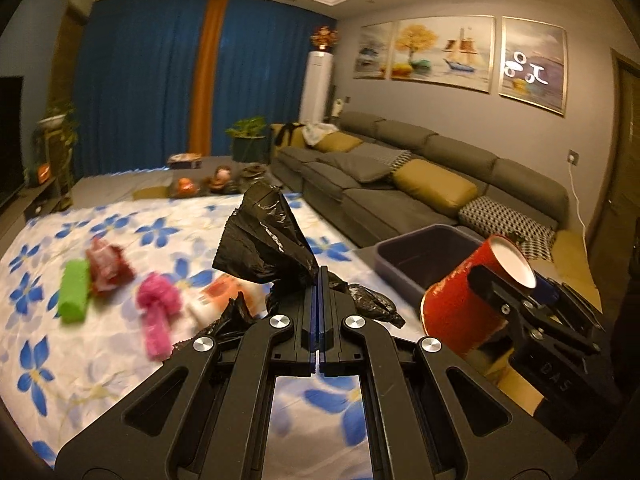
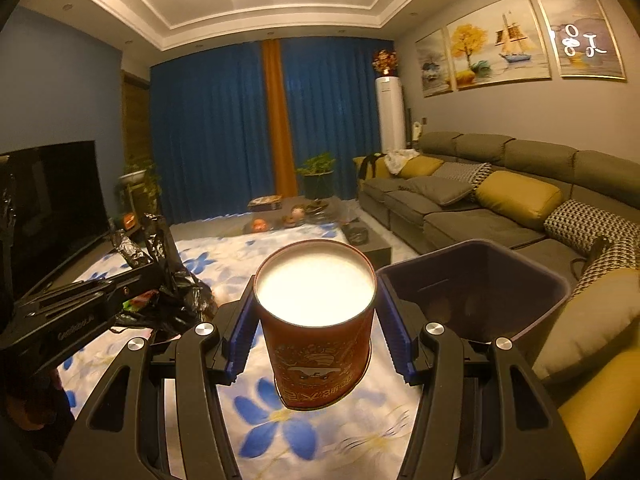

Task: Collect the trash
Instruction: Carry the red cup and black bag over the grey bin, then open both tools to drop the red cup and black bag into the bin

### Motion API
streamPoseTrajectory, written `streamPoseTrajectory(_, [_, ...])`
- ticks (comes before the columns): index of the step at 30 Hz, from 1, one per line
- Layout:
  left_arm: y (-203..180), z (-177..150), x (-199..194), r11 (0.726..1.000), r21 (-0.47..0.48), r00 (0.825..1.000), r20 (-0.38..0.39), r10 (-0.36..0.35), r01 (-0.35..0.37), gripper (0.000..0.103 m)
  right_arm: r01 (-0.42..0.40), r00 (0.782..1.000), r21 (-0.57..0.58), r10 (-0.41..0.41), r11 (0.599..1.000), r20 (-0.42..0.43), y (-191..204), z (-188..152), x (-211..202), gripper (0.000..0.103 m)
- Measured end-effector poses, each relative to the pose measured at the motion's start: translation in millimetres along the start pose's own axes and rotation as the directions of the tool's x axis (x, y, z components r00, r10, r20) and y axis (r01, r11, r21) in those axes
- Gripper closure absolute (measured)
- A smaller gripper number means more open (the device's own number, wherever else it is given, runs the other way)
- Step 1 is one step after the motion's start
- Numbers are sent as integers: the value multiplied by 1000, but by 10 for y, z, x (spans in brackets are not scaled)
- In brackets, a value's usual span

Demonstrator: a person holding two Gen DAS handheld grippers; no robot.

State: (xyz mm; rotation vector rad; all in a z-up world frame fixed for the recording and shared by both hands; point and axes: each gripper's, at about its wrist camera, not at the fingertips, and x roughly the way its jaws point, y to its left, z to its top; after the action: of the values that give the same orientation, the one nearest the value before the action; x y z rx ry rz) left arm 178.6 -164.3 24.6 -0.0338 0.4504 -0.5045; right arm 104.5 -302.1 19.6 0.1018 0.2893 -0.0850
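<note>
Left wrist view — left tool (image 1: 319, 280) clenched on black trash bag (image 1: 264, 236); right tool (image 2: 316, 320) gripping red cup (image 2: 316, 320) — beside bin (image 2: 532, 276).

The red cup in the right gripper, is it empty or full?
Empty: the red cup shows only a bare white inside, held in the right gripper.

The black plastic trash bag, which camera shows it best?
The left wrist view: the black plastic trash bag sits centred, pinched between the left gripper fingers, crumpled top rising above them. The right wrist view shows it only at the left edge, partly behind that gripper.
</note>
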Motion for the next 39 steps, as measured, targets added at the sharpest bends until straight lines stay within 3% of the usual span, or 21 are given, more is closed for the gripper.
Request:
streamPoseTrajectory(6, [-398,186,326,995,51,996,1,-90,90,103,105,992,38,-107,994,61,-495,238,48,48])
streamPoseTrajectory(14, [-917,351,885,975,82,979,-22,-204,205,103,211,975,94,-217,973,56,-1093,348,242,48])
streamPoseTrajectory(23, [-1198,263,1427,960,100,963,-85,-255,263,103,247,968,121,-249,962,6,-1429,245,473,48])
streamPoseTrajectory(39, [-1439,69,1894,943,118,942,-172,-288,310,103,263,965,140,-259,955,-45,-1653,97,706,47])
